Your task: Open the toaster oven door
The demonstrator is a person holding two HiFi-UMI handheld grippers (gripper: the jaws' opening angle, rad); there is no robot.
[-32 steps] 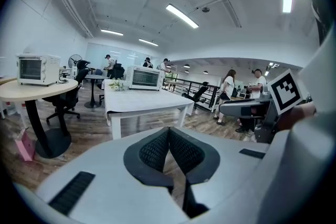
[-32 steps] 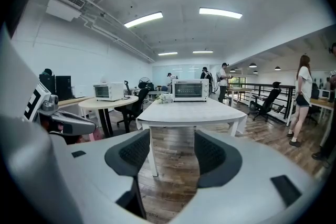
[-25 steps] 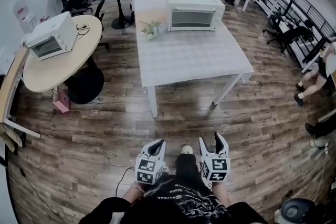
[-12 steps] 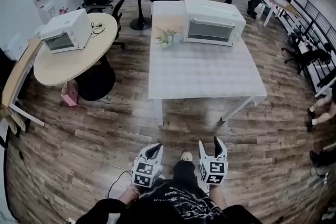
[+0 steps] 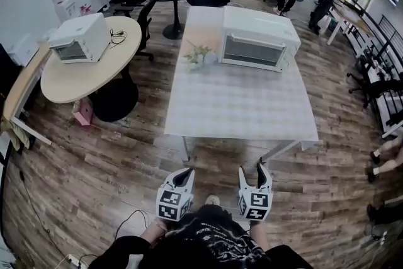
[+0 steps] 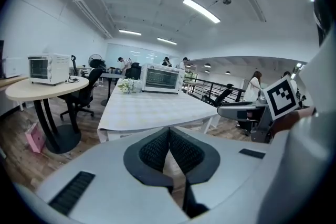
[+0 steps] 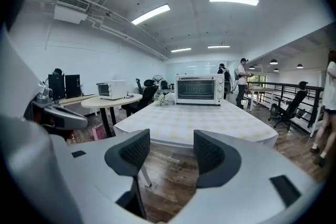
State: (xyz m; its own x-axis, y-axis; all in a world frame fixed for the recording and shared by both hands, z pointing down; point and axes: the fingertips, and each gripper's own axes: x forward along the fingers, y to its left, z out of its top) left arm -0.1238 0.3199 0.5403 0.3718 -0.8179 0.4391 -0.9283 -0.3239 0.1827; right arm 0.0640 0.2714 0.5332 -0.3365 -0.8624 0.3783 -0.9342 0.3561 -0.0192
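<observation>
A white toaster oven (image 5: 258, 47) stands at the far end of a white square table (image 5: 239, 104), its glass door shut and facing me. It also shows in the left gripper view as the toaster oven (image 6: 161, 77) and in the right gripper view as the toaster oven (image 7: 198, 89). Both grippers hang low in front of my body, well short of the table's near edge. The left gripper (image 5: 186, 174) is shut with its pads meeting and nothing between them (image 6: 168, 131). The right gripper (image 5: 259, 172) stands open and empty (image 7: 170, 136).
A small potted plant (image 5: 198, 57) sits left of the oven. A round wooden table (image 5: 82, 75) at the left carries a second toaster oven (image 5: 80, 38), with a pink bag (image 5: 83, 113) beneath. Office chairs and people stand at the back. Wooden floor lies between me and the table.
I have moved closer to the white table; it and the oven look larger and nearer. Both grippers keep the same pose in front of my body.
</observation>
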